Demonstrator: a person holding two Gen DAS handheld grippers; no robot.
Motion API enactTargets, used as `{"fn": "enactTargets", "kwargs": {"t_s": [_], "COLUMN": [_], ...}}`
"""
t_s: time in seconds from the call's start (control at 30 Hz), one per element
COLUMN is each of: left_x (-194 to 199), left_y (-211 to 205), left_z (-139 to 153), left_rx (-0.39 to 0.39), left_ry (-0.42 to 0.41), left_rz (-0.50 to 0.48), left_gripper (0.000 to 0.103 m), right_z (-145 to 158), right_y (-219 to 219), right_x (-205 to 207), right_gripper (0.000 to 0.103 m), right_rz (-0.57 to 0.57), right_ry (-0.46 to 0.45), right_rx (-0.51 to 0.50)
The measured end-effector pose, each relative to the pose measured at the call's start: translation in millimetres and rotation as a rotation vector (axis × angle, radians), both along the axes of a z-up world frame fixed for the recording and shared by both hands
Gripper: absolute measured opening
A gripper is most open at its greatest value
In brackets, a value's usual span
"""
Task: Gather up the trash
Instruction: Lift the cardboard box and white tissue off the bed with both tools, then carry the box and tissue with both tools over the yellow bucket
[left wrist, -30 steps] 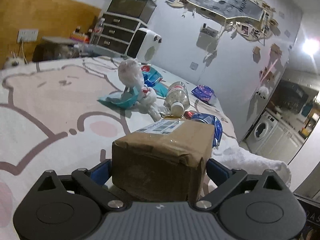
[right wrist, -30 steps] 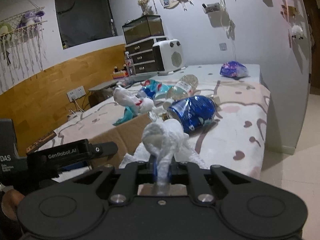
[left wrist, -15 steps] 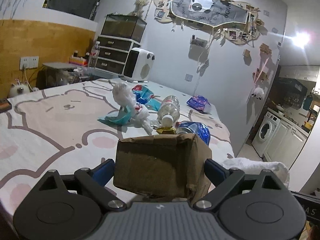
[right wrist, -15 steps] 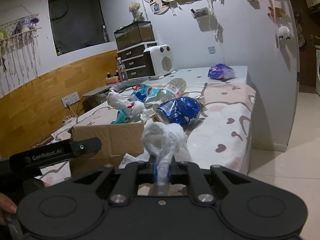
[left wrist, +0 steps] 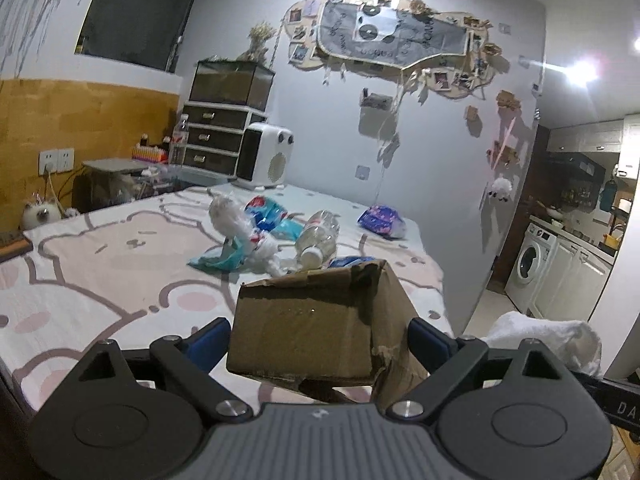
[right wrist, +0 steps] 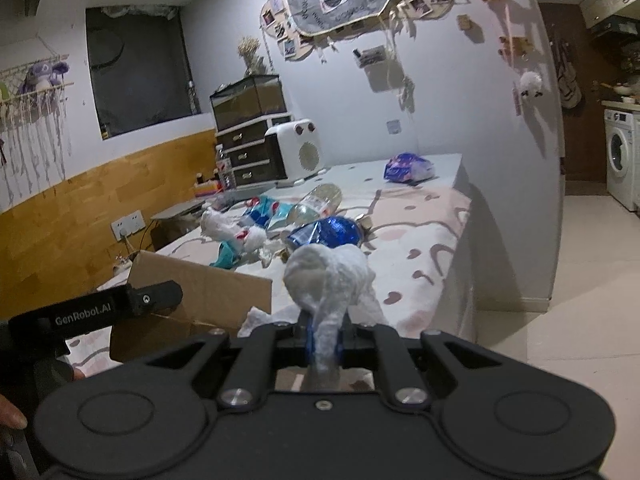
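Bed (left wrist: pixel 100 280): litter; left gripper (left wrist: pixel 320 340) grips cardboard box (left wrist: pixel 312 332).

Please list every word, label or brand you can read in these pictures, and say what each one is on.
"GenRobot.AI": on the black left tongs, seen from the right wrist.
"DA", cut off by the picture's edge: on a black part at the lower right of the left wrist view.
Wall collage and snack wrappers: print too blurred to read.

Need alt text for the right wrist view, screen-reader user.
The right gripper is shut on a crumpled white tissue wad, held up in front of a bed strewn with trash: a blue foil bag, a clear plastic bottle and wrappers. At left, the left gripper carries a cardboard box.
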State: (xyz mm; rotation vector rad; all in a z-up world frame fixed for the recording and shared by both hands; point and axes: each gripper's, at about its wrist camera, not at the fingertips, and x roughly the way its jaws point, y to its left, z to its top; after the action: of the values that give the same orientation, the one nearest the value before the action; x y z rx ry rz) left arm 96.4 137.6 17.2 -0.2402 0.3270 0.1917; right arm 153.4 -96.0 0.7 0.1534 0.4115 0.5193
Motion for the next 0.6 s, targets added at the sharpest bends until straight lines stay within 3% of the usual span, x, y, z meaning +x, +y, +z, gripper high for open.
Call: {"fn": "enactTargets", "kwargs": {"t_s": [0.33,0.6], "left_x": [1,12], "left_y": [-65,-134], "left_z": [19,8], "left_rx": [0.078,0.088], "left_ry": [-0.032,-0.005], "left_rz": [-0.099,-0.234], "left_gripper": [0.094,0.094], "right_z": [8,-1], "right_y": [-49,-113], "right_x": [-19,-34], "right_gripper": [0.011,0.011], "right_rz": [-0.091,-0.219], "right_ry": [-0.049,-0.044], "right_rx": [0.017,0.019]}}
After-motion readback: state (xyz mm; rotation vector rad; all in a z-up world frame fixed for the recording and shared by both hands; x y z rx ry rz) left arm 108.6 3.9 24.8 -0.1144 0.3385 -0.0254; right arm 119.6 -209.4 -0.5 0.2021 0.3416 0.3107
